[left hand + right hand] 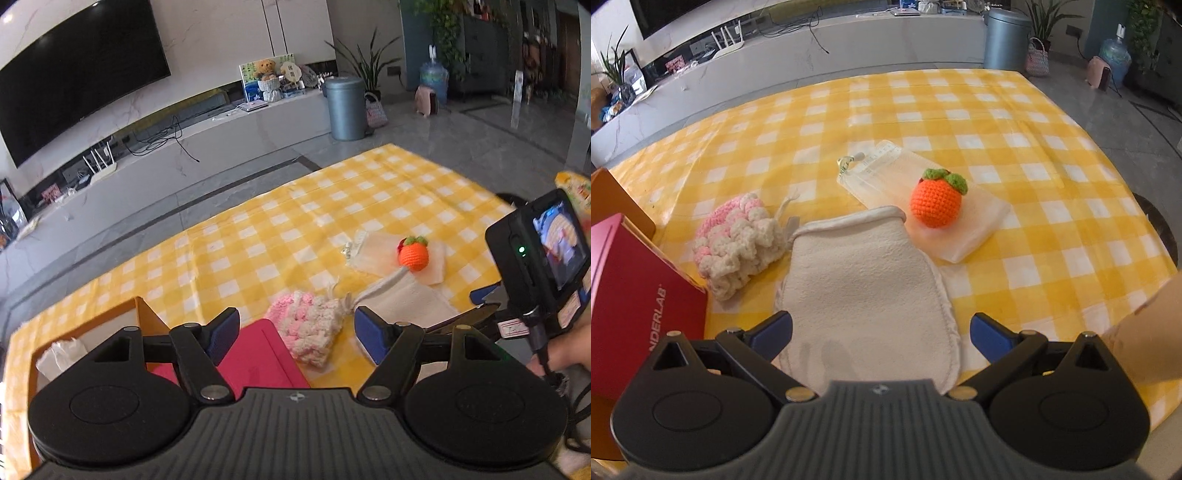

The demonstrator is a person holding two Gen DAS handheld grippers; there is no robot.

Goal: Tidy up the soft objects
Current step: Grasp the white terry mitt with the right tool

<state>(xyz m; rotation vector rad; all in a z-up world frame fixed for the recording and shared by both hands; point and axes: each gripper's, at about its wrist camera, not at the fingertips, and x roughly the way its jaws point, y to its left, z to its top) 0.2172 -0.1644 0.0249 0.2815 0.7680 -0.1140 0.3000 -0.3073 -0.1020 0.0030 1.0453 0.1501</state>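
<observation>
A cream cloth mitt [864, 291] lies flat on the yellow checked tablecloth [1015, 122]; my right gripper [881, 334] hangs open just above its near end, fingers on either side. A pink and white crocheted pouch [738, 240] rests left of the mitt. An orange crocheted fruit [936, 203] sits on a clear plastic sleeve [882, 173] behind. In the left wrist view my left gripper [295, 334] is open over the pouch [314, 332], with the fruit [413, 254] and mitt [402, 301] beyond.
A pink box lid [639, 314] and an orange box [144, 314] holding white tissue [61, 356] stand at the table's left. The right hand's gripper with its camera screen [543, 251] shows at the right in the left wrist view. A TV bench and grey bin [345, 107] lie beyond.
</observation>
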